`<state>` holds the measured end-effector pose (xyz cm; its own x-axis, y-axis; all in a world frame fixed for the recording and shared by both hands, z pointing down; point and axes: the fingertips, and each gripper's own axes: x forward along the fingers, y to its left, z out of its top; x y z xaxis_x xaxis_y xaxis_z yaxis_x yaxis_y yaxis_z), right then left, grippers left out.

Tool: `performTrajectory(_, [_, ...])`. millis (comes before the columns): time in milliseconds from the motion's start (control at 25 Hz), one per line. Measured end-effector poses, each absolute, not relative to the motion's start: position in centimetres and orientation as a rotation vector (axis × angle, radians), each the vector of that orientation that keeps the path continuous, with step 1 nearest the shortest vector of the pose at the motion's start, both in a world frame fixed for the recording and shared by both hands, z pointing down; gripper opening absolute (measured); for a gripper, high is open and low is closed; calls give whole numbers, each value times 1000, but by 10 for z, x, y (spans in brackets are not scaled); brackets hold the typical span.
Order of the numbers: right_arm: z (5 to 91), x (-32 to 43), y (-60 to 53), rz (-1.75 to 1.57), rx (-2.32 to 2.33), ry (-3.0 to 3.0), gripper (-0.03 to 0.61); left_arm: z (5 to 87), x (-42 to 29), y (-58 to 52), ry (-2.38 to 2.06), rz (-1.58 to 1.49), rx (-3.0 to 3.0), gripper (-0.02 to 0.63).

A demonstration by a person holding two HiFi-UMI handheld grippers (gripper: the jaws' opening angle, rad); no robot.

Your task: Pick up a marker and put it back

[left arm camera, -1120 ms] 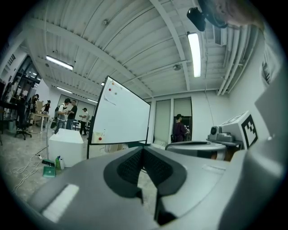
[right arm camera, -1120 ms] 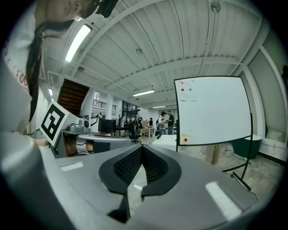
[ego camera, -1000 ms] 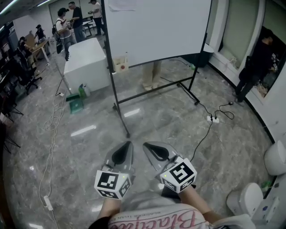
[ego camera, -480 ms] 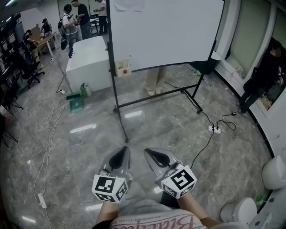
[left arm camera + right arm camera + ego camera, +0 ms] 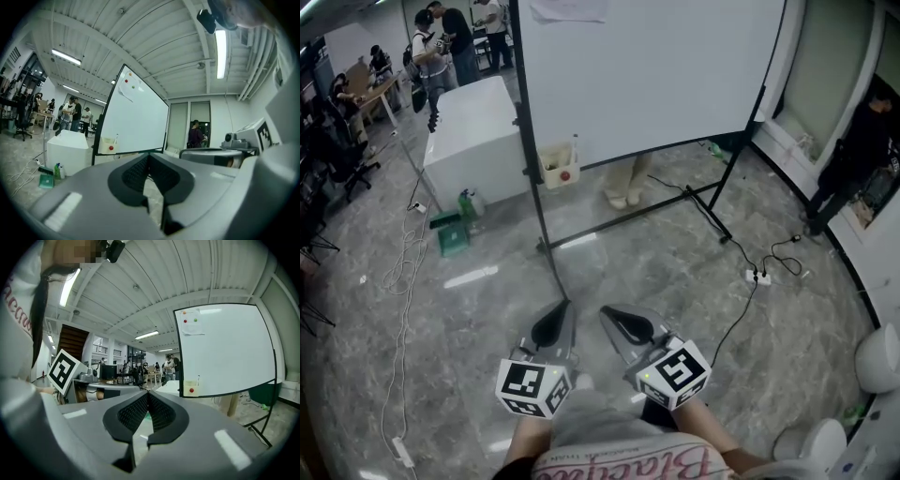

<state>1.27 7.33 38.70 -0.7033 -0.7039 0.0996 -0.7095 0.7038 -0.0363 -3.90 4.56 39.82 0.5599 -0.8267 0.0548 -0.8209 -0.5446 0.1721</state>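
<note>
A white marker [image 5: 574, 146] stands upright in a small cream holder box [image 5: 557, 167] hung at the lower left corner of the whiteboard [image 5: 647, 75]. Both grippers are held low in front of the person's body, well short of the board. My left gripper [image 5: 563, 307] and right gripper [image 5: 607, 312] point toward the board's stand, jaws shut and empty. In the left gripper view the gripper [image 5: 149, 155] looks at the holder [image 5: 108, 146] and marker [image 5: 116, 137]. The right gripper [image 5: 147, 393] sees the holder [image 5: 191, 388] and marker [image 5: 198, 378] too.
A white cabinet [image 5: 473, 136] stands left of the board, with green bottles [image 5: 466, 202] on the floor beside it. A power strip [image 5: 758, 277] and cable lie at right. Someone's legs [image 5: 627, 184] show behind the board. A person in black [image 5: 853, 141] stands far right.
The view has moved forward: the whiteboard and its holder box look nearer and larger. Both grippers keep the same shut pose in front of the body.
</note>
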Motion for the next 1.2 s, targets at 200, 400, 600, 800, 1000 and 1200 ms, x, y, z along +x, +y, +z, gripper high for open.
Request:
performTrajectory(200, [377, 0, 7, 109, 1234, -2799, 2, 392, -46, -15, -1338, -18, 2653, 0])
performTrajectory(400, [376, -4, -39, 81, 1244, -2765, 2, 393, -49, -61, -1312, -16, 2648, 0])
performTrajectory(600, [388, 12, -85, 173, 1301, -2739, 2, 404, -45, -99, -1285, -12, 2603, 0])
performTrajectory(800, [389, 14, -144, 213, 1295, -2765, 2, 401, -45, -147, -1310, -2, 2576, 0])
performTrajectory(1000, [398, 17, -191, 231, 1258, -2762, 2, 401, -44, -190, -1367, -20, 2559, 0])
performTrajectory(1200, [398, 20, -242, 261, 1199, -2769, 2, 396, -41, -237, -1435, -15, 2540, 0])
